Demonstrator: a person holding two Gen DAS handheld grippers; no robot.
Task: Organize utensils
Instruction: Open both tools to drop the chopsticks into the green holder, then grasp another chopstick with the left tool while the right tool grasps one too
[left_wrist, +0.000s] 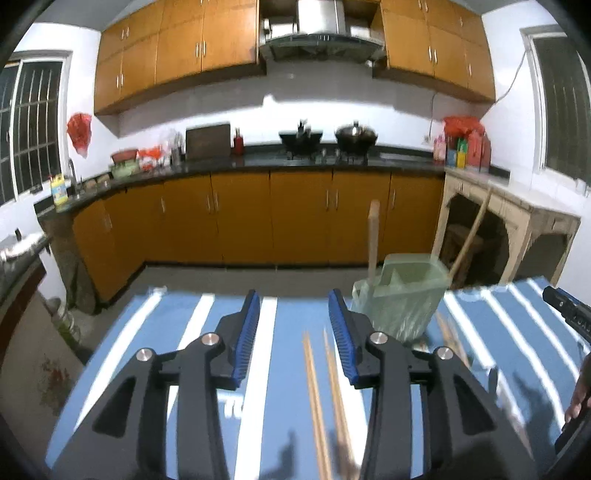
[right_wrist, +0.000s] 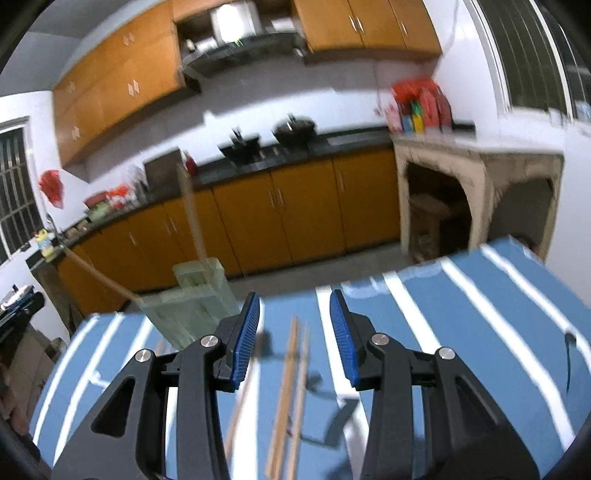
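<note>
On the table (left_wrist: 192, 325), a blue cloth with white stripes covers the whole top. Behind it runs a kitchen: orange cabinets (left_wrist: 295, 214) under a dark counter, two black woks (left_wrist: 356, 136) on the stove, a range hood above, barred windows at both sides.

Left gripper (left_wrist: 294, 334): fingers parted, gripping nothing; a pair of wooden chopsticks (left_wrist: 317, 398) lies on the cloth between and below them. Pale green holder (left_wrist: 406, 299) stands near the table's far edge, just right of this gripper, one wooden utensil upright in it.

Right gripper (right_wrist: 294, 334): likewise released, empty, another chopstick pair (right_wrist: 291, 398) lying on the cloth beneath the gap.

Only the left view shows the other gripper's tip at far right. Only the right view, blurred, shows a dark cable (right_wrist: 569, 365) on the cloth.
</note>
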